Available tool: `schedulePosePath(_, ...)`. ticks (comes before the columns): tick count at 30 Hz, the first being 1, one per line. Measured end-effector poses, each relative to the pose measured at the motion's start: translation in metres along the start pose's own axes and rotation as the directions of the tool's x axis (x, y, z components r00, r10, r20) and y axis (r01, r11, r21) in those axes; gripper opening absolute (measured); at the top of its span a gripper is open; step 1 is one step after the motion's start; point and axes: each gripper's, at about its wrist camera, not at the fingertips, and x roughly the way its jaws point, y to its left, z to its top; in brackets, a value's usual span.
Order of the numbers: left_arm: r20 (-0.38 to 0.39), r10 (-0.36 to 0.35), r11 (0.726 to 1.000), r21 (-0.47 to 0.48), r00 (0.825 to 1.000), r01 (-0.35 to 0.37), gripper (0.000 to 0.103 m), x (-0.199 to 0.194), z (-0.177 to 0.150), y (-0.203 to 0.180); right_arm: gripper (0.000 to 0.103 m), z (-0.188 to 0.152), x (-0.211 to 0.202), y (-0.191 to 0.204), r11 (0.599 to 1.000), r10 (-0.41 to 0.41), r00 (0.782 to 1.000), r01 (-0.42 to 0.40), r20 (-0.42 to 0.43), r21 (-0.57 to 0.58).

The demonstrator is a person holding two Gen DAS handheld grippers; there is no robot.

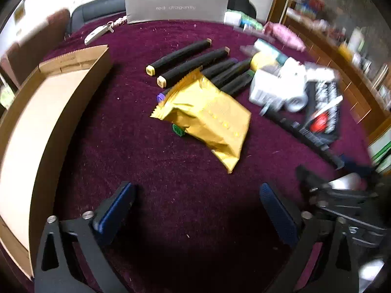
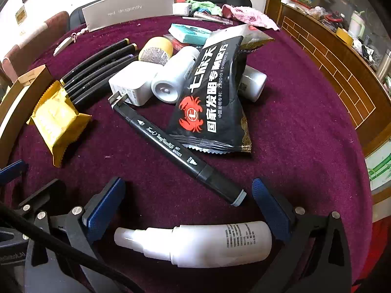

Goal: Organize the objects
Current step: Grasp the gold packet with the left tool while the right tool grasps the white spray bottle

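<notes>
My left gripper is open and empty above the purple cloth, short of a gold snack packet lying over a row of black markers. My right gripper is open; a white spray bottle lies crosswise between its fingers near their base, not clamped. A black art marker lies diagonally just ahead of the right fingertips. Beyond it are a black crab-print packet, a white charger and a white cylinder. The gold packet also shows in the right wrist view.
An open cardboard box stands at the left. A yellow-capped jar, a teal pack, a grey board and pink cloth lie at the back. A wooden shelf runs along the right.
</notes>
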Motion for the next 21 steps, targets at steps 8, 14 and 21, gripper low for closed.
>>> schedulePosePath(8,0.115,-0.032,0.983,-0.175,0.993,0.052,0.097,-0.038,0.024,0.044,0.099,-0.007,-0.066,-0.040,0.985,0.009,0.961,-0.056,0.277,0.163)
schedulePosePath(14,0.053,-0.004,0.973,-0.229,0.999,0.016,0.097,0.001,0.030,0.026,0.099,0.006,-0.060,-0.046,0.984,0.012,0.962,-0.061,0.274,0.170)
schedulePosePath(21,0.048,0.116,0.975,-0.195,0.992,-0.105,0.097,0.034,0.049,-0.009,0.099,-0.001,-0.060,-0.062,0.980,0.033,0.957,-0.087,0.287,0.179)
